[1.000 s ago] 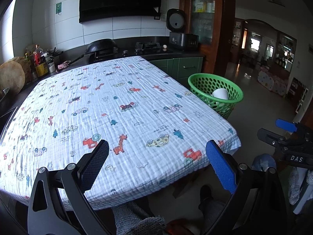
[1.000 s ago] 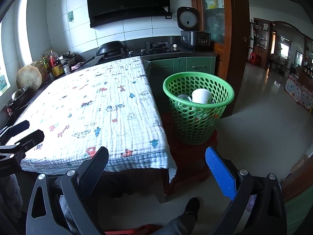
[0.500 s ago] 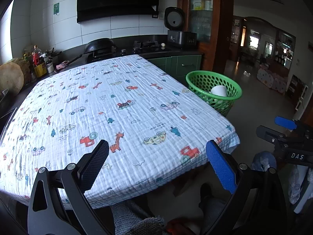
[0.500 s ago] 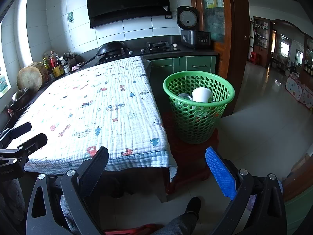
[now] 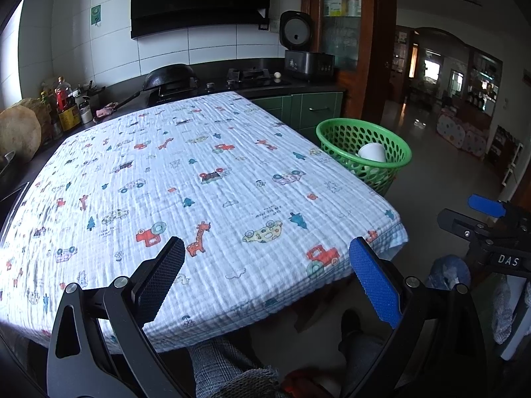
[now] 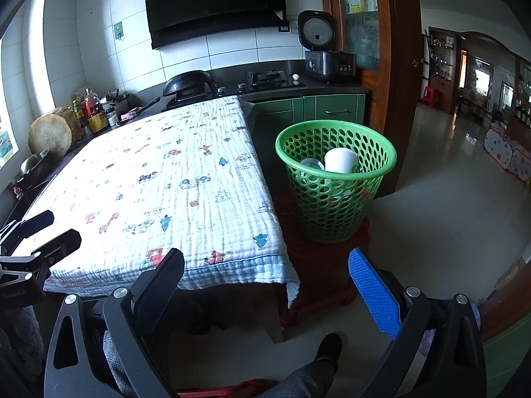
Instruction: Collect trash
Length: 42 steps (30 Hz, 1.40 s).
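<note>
A green perforated basket (image 6: pixel 335 195) stands on a red stool beside the table's right edge, with a white paper cup (image 6: pixel 340 161) and other pale trash inside. It also shows in the left wrist view (image 5: pixel 365 152), cup (image 5: pixel 372 152) at its rim. My left gripper (image 5: pixel 265 265) is open and empty over the near edge of the table. My right gripper (image 6: pixel 265 275) is open and empty, low off the table's near right corner, short of the basket. No trash shows on the tablecloth (image 5: pixel 186 179).
The table wears a white cloth with cartoon prints (image 6: pixel 172 182). Behind it runs a dark kitchen counter with a wok (image 5: pixel 169 78), a stove, a rice cooker (image 6: pixel 320 49) and bottles (image 5: pixel 66 106) at left. Tiled floor (image 6: pixel 448 215) opens to the right. My legs are below.
Both grippers have drifted slightly back and up, so table and basket sit a little lower in view. Both stay open and empty.
</note>
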### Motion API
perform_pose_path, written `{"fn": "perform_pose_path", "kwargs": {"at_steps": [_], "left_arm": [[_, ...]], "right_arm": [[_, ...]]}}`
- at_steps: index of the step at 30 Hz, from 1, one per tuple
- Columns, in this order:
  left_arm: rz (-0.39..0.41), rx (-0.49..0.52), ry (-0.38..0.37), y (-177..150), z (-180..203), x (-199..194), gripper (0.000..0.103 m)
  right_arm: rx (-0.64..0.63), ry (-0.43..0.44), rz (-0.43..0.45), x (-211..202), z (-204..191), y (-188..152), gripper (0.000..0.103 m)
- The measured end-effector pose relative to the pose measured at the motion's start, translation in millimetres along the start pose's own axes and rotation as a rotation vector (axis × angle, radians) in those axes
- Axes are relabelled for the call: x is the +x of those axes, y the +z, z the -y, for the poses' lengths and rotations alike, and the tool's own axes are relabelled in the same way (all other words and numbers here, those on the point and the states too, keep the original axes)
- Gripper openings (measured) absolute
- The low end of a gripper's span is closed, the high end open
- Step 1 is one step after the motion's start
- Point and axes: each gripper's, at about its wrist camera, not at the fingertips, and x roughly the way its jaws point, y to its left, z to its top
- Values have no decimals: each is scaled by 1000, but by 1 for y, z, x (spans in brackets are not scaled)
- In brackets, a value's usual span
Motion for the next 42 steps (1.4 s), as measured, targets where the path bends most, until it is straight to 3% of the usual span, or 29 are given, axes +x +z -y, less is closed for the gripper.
{"fn": "perform_pose_path", "kwargs": {"at_steps": [42], "left_arm": [[-8,-1,6,-4,1,2,98]], "right_arm": [[-3,6,-8,4,-3,-3,96]]}}
